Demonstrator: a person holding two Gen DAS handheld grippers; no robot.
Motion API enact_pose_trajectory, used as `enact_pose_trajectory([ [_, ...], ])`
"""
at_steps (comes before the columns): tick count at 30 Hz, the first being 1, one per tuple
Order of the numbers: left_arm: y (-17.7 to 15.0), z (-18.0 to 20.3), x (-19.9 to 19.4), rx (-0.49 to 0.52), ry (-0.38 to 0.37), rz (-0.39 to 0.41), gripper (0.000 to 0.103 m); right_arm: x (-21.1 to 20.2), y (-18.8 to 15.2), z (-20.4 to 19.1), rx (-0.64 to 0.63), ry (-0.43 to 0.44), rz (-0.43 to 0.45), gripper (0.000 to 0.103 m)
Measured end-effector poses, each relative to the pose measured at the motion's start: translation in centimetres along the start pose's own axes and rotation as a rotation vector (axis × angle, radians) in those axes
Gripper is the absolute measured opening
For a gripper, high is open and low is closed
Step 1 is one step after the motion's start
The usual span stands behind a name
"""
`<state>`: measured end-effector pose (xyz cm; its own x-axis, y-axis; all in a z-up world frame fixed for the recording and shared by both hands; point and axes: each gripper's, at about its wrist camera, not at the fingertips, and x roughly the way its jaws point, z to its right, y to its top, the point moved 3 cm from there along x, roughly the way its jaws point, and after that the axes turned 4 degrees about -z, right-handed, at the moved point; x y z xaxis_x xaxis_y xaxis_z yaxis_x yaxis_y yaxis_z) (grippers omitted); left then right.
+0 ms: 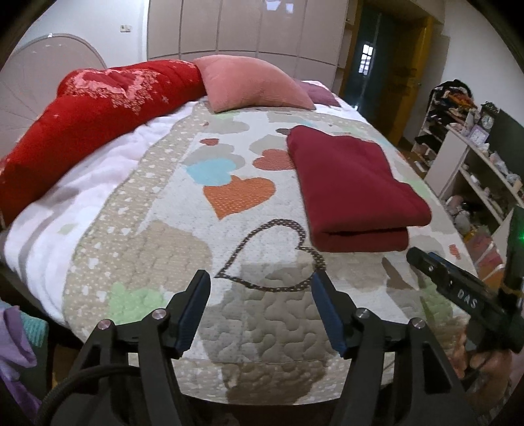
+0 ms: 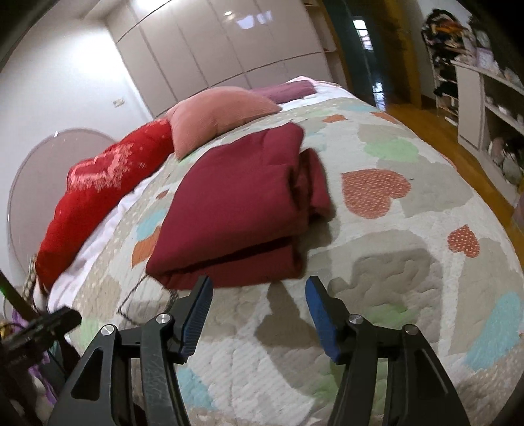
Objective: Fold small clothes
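A dark red garment (image 1: pixel 350 190) lies folded in a thick rectangle on the heart-patterned quilt (image 1: pixel 183 249). It also shows in the right wrist view (image 2: pixel 242 203), just beyond the fingertips. My left gripper (image 1: pixel 260 278) is open and empty over the quilt's near edge, left of the garment. My right gripper (image 2: pixel 258 283) is open and empty, close in front of the garment's folded edge. The right gripper also shows at the right of the left wrist view (image 1: pixel 458 288).
A red blanket (image 1: pixel 91 118), a pink cushion (image 1: pixel 252 83) and a purple cushion (image 1: pixel 316 93) lie at the head of the bed. Shelves with clutter (image 1: pixel 471 154) stand to the right, past a strip of wooden floor (image 2: pixel 448 141). Wardrobe doors (image 1: pixel 242 26) are behind.
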<state>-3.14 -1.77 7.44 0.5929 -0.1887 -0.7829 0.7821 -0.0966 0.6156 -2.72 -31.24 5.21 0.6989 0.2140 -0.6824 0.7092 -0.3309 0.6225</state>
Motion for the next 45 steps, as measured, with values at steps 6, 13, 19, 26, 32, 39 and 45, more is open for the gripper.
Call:
enact_pose_trajectory([
  [6, -0.2, -0.5, -0.8, -0.013, 0.020, 0.013, 0.064, 0.1, -1.3, -2.1, -0.070, -0.016, -0.015, 0.064],
  [13, -0.9, -0.5, -0.8, -0.003, 0.009, 0.022, 0.065, -0.5, -2.8, -4.0, -0.171, -0.064, -0.003, 0.068],
  [19, -1.4, -0.4, -0.8, 0.008, 0.010, 0.027, 0.065, -0.2, -3.3, -5.0, -0.197, -0.084, -0.009, 0.068],
  [26, -1.6, -0.5, -0.7, 0.003, 0.018, 0.028, 0.065, 0.0, -3.7, -6.1, -0.239, -0.105, -0.008, 0.069],
  [32, -1.6, -0.4, -0.8, 0.014, 0.028, 0.037, 0.066, 0.3, -3.9, -6.0, -0.236, -0.112, -0.015, 0.069],
  [39, -1.5, -0.3, -0.6, 0.018, 0.031, 0.037, 0.066, 0.7, -4.0, -5.8, -0.226, -0.114, -0.023, 0.069],
  [45, -1.5, -0.3, -0.4, 0.022, 0.033, 0.029, 0.066, 0.7, -4.1, -5.7, -0.224, -0.115, -0.024, 0.069],
])
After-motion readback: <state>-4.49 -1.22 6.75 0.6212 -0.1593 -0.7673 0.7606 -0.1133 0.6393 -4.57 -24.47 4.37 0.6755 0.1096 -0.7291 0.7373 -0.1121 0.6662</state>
